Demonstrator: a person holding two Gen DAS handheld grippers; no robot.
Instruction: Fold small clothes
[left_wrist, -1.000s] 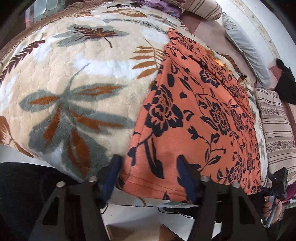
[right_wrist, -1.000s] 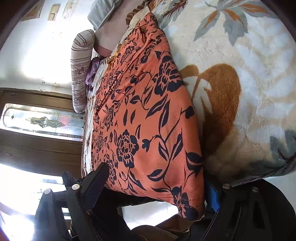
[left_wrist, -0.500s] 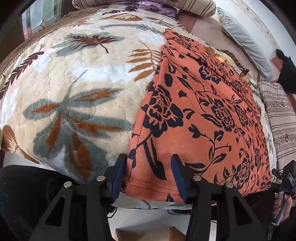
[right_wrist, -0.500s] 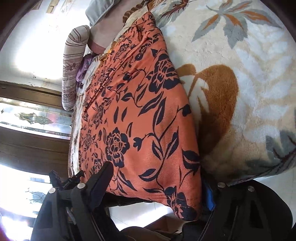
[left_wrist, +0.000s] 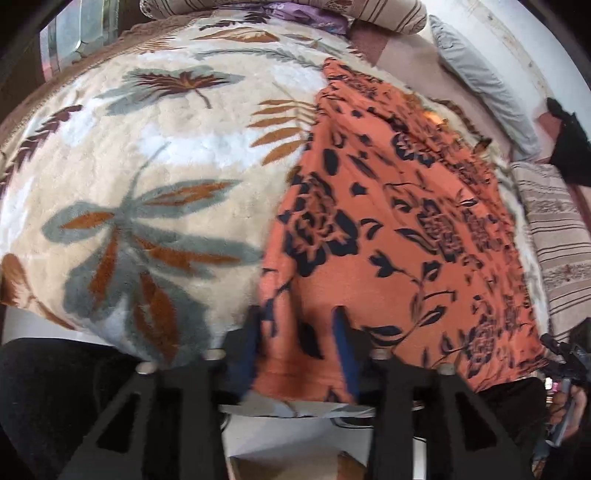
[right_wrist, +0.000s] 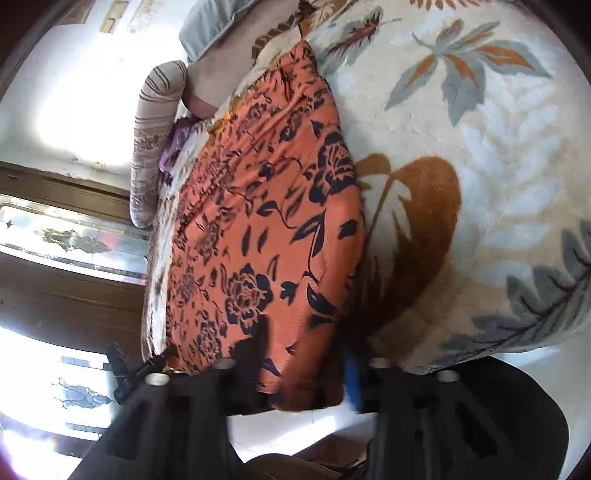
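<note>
Orange floral garment (left_wrist: 388, 229) lies flat on leaf-print blanket (left_wrist: 147, 166), hem at bed edge. Thin, limp, light; best taken at hem corners. Left gripper (left_wrist: 295, 347) half-open, straddling hem; right gripper (right_wrist: 306, 365) closing around other corner, grip unclear.

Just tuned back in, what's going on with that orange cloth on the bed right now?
A person holding a gripper in each hand is working on the orange floral garment, which lies spread flat on the leaf-pattern blanket. The left gripper and the right gripper each straddle a near corner of its hem at the bed's edge. Both have just been adjusting their jaws, the right one closing in, with cloth between the fingers. Nothing is folded yet.
</note>
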